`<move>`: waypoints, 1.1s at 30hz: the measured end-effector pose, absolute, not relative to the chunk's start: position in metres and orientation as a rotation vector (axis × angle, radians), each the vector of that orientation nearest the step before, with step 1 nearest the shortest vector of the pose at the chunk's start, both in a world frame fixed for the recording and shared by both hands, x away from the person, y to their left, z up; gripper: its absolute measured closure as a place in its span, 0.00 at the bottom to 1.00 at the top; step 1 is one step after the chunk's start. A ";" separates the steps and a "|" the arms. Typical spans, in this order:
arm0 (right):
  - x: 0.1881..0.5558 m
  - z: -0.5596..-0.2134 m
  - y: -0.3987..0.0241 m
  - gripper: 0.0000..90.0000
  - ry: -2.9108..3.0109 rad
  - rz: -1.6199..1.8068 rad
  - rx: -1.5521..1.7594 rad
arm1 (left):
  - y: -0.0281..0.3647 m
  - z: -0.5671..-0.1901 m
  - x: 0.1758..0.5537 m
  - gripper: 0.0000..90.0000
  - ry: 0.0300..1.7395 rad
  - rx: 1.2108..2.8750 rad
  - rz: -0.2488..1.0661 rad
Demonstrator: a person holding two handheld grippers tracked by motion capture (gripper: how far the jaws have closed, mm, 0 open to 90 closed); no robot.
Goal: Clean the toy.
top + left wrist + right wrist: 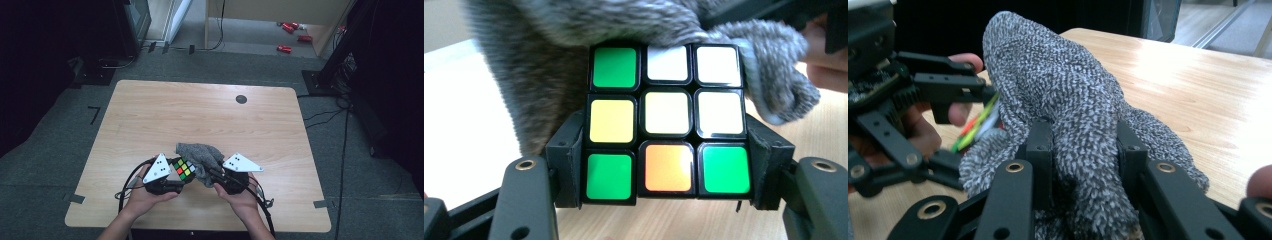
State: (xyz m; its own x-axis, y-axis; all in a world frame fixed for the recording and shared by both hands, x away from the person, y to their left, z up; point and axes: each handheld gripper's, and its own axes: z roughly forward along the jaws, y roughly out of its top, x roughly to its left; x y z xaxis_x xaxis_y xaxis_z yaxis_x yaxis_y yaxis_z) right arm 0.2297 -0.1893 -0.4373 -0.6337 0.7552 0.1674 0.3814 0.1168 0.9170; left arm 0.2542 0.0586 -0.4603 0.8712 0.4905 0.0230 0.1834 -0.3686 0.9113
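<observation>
Wiping looks to be the work in hand: a puzzle cube (666,122) sits clamped between the jaws of the left gripper (666,165), which pinch its two side faces so that the face toward that gripper's camera stays bare. In the high view the cube (183,169) is held near the front edge of the table (150,115), just off or resting on the wood; hard to say which from above. The right gripper (1085,150) has its jaws clenched on a bunched grey knitted cloth (1063,95), gripped low so that a loose fold stands free beyond the tips. That fold drapes over the cube's top edge and far side, touching it. Holding the cube by its flanks leaves the upper faces open to the cloth (201,155). Both hands sit close together, with the right gripper (216,172) angled in toward the left gripper (175,175).
</observation>
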 end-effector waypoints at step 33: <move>0.223 -0.426 -0.183 0.77 2.066 1.588 1.068 | 0.049 -0.467 0.251 0.38 0.467 1.982 0.353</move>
